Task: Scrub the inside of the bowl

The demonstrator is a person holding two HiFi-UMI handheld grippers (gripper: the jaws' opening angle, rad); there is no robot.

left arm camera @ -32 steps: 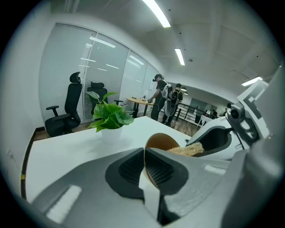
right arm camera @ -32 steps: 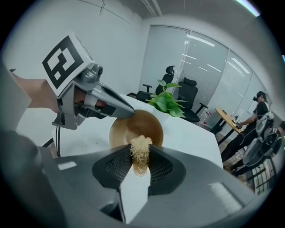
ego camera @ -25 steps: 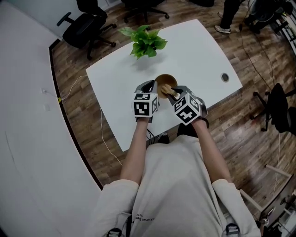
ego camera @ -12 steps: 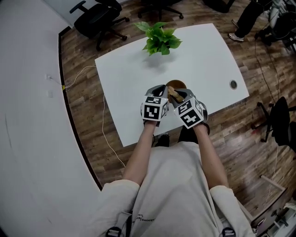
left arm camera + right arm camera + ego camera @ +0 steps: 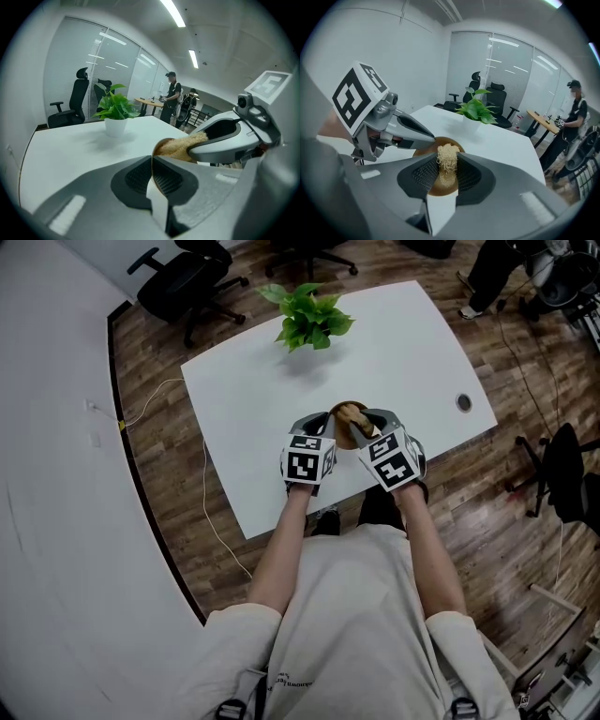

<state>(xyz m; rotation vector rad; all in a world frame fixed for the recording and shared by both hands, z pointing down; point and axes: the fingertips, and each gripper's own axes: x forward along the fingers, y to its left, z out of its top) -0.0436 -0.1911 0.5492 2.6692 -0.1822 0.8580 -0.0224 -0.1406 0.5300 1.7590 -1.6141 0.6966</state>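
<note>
Left tool: jaws clamped on the near wall of the bowl, one pad inside and one outside, with the rim edge running up between them.
Bowl: brown and wooden-looking. It sits near the front edge of the white bench, right before the person and well apart from the potted plant. We cannot tell whether its base lies flat on the bench.
Scrubber: a pale, fibrous wad that pokes past the jaw tips over the bowl's hollow. We cannot confirm that it touches the wood.
Right tool: jaws pinched on the scrubber at mid-length, aimed into the bowl from the side opposite the left tool.
Step in hand: we judge this to be the scrub itself, the left side bracing and the right side working.
Doing it well:
- We use the rim grip as the counter-force and sweep the wad in circles over the floor and then the inner wall.
- Pressure stays moderate, since a soft wad can slide out of a side pinch.
- Only fibre should meet the wood, not the hard jaw tips.
Watch: the patch under the left inner pad goes unscrubbed unless we re-grip. The two tools sit close together, so strokes should stop short of that pad. The bowl is also near the bench edge, so we push away from it.
</note>
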